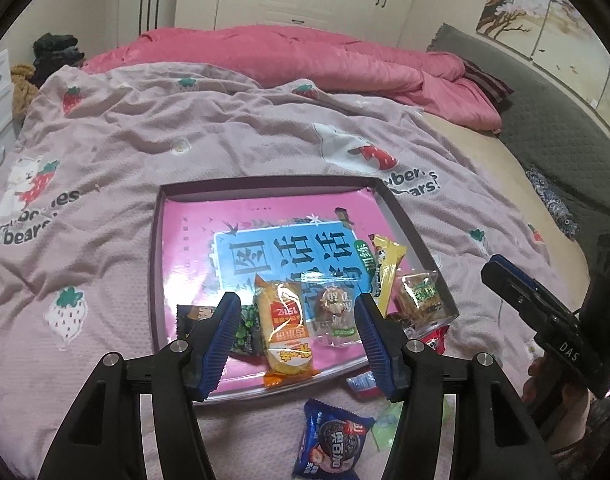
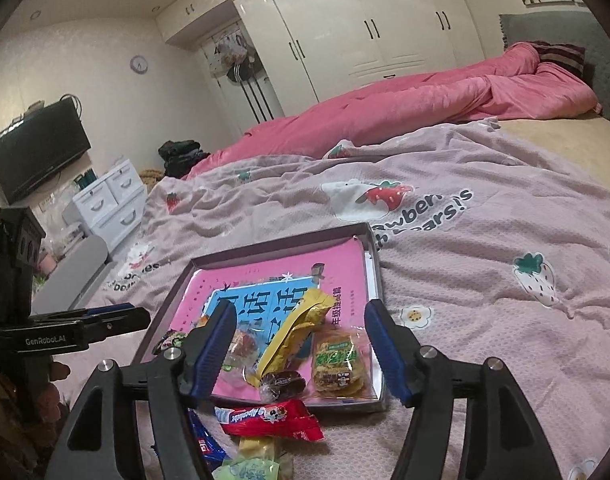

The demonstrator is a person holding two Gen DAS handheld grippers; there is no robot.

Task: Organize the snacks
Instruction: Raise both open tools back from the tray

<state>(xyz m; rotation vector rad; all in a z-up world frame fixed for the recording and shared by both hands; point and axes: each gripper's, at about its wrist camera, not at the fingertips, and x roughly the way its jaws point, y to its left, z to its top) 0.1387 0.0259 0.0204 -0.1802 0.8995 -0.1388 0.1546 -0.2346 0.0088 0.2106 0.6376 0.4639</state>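
Two gripper-mounted fisheye views over a bed

The left wrist camera looks steeply down, close over the shallow box (image 1: pixel 405 216) of snacks; the right wrist camera looks in lower, from the box's (image 2: pixel 375 276) other side. Both share box, blanket (image 1: pixel 225 132) and wardrobe (image 2: pixel 365 20).

light: dim indoor, pinkish cast
glare: wardrobe doors (image 2: pixel 345 20), snack wrappers
edges: heavy fisheye bend, black vignette
focus: soft
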